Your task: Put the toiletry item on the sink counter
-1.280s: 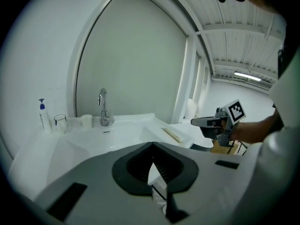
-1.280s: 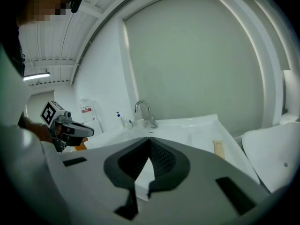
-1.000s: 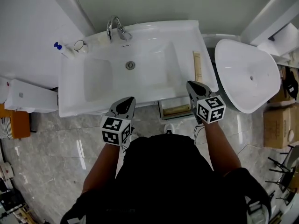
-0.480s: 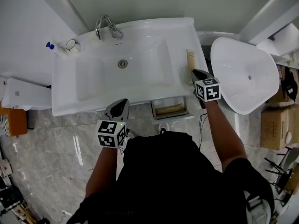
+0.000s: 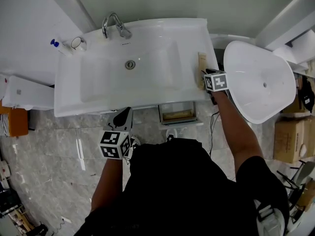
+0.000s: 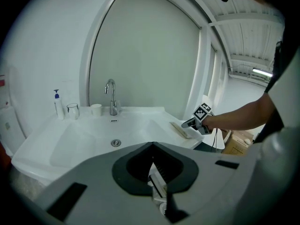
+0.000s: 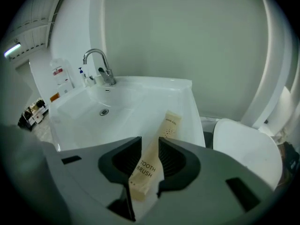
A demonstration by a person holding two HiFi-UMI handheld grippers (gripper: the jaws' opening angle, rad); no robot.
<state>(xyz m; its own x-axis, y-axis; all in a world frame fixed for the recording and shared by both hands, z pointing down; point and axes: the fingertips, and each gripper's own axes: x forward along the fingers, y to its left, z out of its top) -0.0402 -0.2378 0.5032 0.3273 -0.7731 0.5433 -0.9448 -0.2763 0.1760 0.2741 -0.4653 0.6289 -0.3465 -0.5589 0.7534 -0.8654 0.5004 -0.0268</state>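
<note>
**A:** Status, left to right?

**B:** My left tongs (image 5: pixel 123 116) are closed on nothing, short of the front edge of the desk (image 5: pixel 74 109) and well apart from the item. The toothbrush pack (image 5: pixel 201 68) lies flat on the desk's right rim, beside the basin. My right tongs (image 7: pixel 150 143) are on it, so that hand is the nearer one.

**A:** Are the right tongs gripping?

**B:** No. The jaws have just been opening and stand apart, with the near end of the pack between them. I don't read any pad pressure.

**A:** Axis?

**B:** The long axis runs away from me along the rim, in line with the tongs. The jaws straddle the narrow width.

**A:** Surfaces?

**B:** The pack is a slim, flat, tan paper sleeve with a matte finish. The desk is glossy white ceramic, rounded at the rim, and probably slick.
</note>
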